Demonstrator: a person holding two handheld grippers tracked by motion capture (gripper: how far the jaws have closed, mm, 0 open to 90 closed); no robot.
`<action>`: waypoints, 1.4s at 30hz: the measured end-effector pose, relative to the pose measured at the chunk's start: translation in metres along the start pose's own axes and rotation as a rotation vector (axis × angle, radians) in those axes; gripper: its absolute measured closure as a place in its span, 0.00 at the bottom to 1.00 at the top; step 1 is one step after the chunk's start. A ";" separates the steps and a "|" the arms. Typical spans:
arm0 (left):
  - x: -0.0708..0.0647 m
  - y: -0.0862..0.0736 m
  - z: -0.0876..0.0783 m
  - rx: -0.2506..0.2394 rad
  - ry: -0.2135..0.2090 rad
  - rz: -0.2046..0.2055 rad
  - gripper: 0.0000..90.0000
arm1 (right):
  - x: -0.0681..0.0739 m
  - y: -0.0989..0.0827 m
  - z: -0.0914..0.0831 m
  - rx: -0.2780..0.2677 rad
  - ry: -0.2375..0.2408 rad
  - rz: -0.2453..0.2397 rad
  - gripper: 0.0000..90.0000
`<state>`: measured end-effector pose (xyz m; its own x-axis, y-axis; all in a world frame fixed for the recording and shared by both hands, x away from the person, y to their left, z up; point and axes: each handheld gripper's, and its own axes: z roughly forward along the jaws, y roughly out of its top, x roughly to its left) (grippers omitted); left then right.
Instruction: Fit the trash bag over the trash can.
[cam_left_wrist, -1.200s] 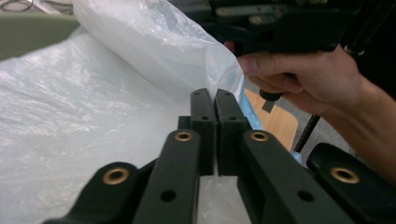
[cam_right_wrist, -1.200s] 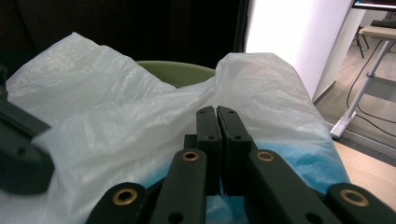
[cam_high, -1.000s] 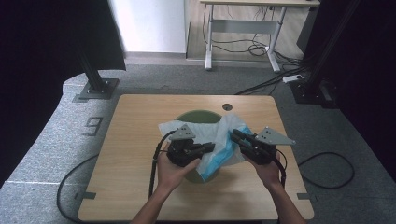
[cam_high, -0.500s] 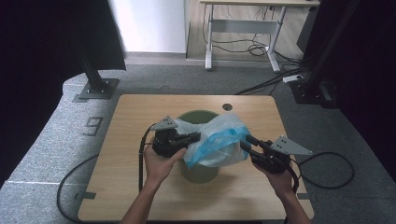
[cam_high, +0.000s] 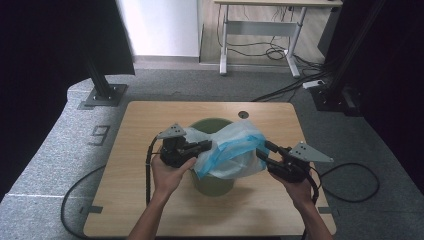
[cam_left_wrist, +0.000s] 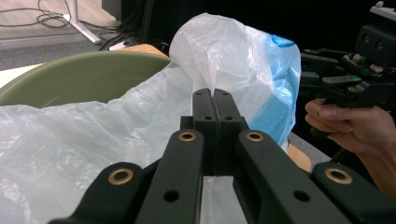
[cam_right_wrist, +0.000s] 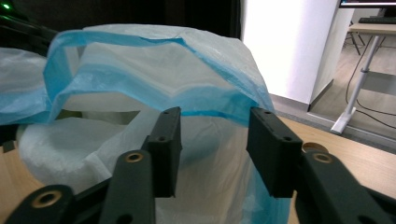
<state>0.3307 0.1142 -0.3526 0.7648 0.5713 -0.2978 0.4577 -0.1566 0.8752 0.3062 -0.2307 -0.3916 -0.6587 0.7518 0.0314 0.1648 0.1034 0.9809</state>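
Observation:
A green bin (cam_high: 212, 184) stands in the middle of the wooden table (cam_high: 150, 210), its rim near in the left gripper view (cam_left_wrist: 88, 74). A white plastic bag with a blue edge (cam_high: 231, 150) is draped over it. My left gripper (cam_high: 206, 145) is at the bin's left rim, its jaws (cam_left_wrist: 215, 99) shut on the bag's film (cam_left_wrist: 233, 51). My right gripper (cam_high: 263, 149) is at the bag's right side. Its jaws (cam_right_wrist: 215, 126) have just been opening; the bag's blue rim (cam_right_wrist: 140, 60) lies just ahead of them, unpressed. That gripper is also seen from the left one (cam_left_wrist: 355, 79).
Cables trail from both grippers off the table's front and onto the grey floor. A round hole (cam_high: 243, 114) sits near the table's far edge. Black stands (cam_high: 102, 92) flank the table, and a desk frame (cam_high: 260, 45) with loose cables stands behind.
My left gripper has drawn the bag's edge leftward across the bin. My right gripper has backed off to the right, opened, and let the bag go. The bag now stands higher over the bin.

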 end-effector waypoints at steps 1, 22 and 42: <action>0.001 0.000 0.000 -0.001 -0.002 -0.001 1.00 | 0.000 0.000 0.001 0.001 -0.006 -0.002 0.54; 0.004 0.001 -0.006 0.000 -0.027 -0.009 1.00 | 0.007 0.012 0.025 -0.017 -0.014 -0.036 0.48; -0.003 -0.002 0.006 0.004 -0.039 0.012 1.00 | 0.000 0.009 0.038 0.061 -0.073 0.061 0.98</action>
<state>0.3300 0.1082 -0.3561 0.7875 0.5371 -0.3021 0.4501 -0.1665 0.8773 0.3356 -0.2055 -0.3899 -0.5909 0.8033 0.0745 0.2492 0.0939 0.9639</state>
